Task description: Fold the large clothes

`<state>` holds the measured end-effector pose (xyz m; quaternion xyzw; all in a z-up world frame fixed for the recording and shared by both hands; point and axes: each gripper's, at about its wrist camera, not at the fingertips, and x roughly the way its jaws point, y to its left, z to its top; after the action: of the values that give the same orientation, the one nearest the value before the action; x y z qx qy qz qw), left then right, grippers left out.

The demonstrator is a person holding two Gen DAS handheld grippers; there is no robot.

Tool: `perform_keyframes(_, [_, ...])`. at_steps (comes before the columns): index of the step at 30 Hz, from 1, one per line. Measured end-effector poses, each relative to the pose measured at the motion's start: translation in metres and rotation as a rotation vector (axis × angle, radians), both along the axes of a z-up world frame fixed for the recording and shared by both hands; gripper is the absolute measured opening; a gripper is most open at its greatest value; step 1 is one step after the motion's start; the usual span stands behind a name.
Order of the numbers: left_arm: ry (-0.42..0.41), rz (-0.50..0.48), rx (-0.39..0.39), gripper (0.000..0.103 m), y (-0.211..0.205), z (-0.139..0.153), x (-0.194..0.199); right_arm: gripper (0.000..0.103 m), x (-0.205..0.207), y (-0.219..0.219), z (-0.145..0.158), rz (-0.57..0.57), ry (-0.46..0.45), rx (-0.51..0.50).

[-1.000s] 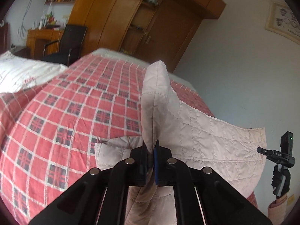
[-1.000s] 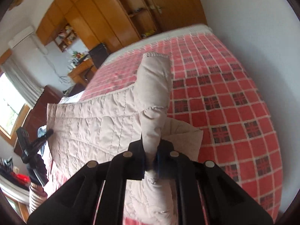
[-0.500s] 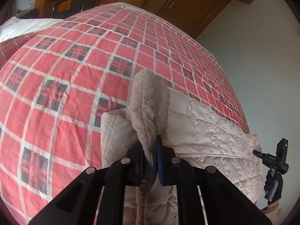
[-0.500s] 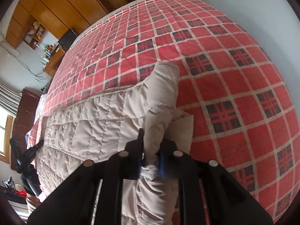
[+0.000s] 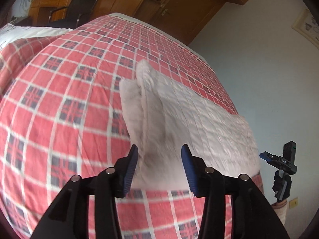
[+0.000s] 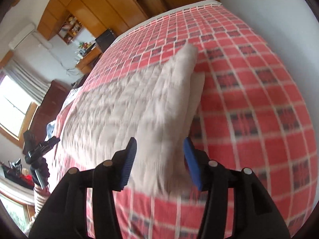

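Observation:
A pale quilted garment (image 5: 191, 123) lies folded on the red plaid bedspread (image 5: 59, 99); the right wrist view shows the same garment (image 6: 127, 107) spread toward the left. My left gripper (image 5: 158, 164) is open, blue pads apart, just short of the garment's near edge. My right gripper (image 6: 159, 159) is open too, its pads either side of the garment's near right corner without touching it. The right gripper (image 5: 283, 163) also shows at the far right of the left wrist view, and the left gripper (image 6: 39, 147) at the far left of the right wrist view.
The plaid bed (image 6: 249, 79) fills most of both views. A white wall (image 5: 259, 69) runs along its right side. Wooden wardrobes (image 5: 159, 4), a desk (image 5: 47, 8) and a black chair (image 5: 79, 6) stand beyond the bed's far end. A window (image 6: 12, 107) is at the left.
Both grippers were shut on the garment's raised corners, lowered them onto the bed, then opened and drew back. The garment now lies flat and folded.

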<state>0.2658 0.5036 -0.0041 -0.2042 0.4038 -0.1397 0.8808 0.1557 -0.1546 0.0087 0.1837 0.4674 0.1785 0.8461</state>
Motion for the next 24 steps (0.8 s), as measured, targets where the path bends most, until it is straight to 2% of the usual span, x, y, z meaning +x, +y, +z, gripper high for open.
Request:
perform_keyframes(3, [0.005,-0.014,0.007,0.048,-0.012,-0.012,-0.012,0.050,-0.017,0.006,-0.012,0.032,0.007,-0.004])
perform_keyframes(7, [0.017,-0.014,0.061,0.046,-0.030,-0.028,-0.012,0.049,-0.023,0.020,-0.031,0.068,0.025,-0.036])
perform_keyframes(9, [0.021,-0.005,0.082,0.036,-0.036,-0.032,-0.011,0.039,-0.023,0.029,-0.033,0.072,0.020,-0.086])
perform_keyframes(11, [0.024,0.028,0.139,0.011,-0.040,-0.032,-0.009,0.024,-0.023,0.036,-0.032,0.082,0.020,-0.109])
perform_keyframes(13, [0.029,0.041,0.122,0.003,-0.038,-0.031,-0.010,0.014,-0.024,0.037,-0.026,0.085,0.011,-0.118])
perform_keyframes(17, [-0.007,0.041,0.047,0.001,-0.032,-0.015,-0.024,0.008,-0.030,0.024,0.000,0.085,-0.045,-0.043])
perform_keyframes(19, [-0.025,0.022,0.036,0.001,-0.033,-0.008,-0.032,0.008,-0.030,0.014,0.006,0.067,-0.049,-0.019])
perform_keyframes(22, [0.005,-0.009,0.013,0.001,-0.034,-0.016,-0.036,0.007,-0.023,0.007,-0.005,0.047,0.005,-0.021])
perform_keyframes(24, [0.025,-0.013,0.041,0.001,-0.034,-0.028,-0.036,0.007,-0.020,0.010,-0.024,0.046,0.050,-0.054])
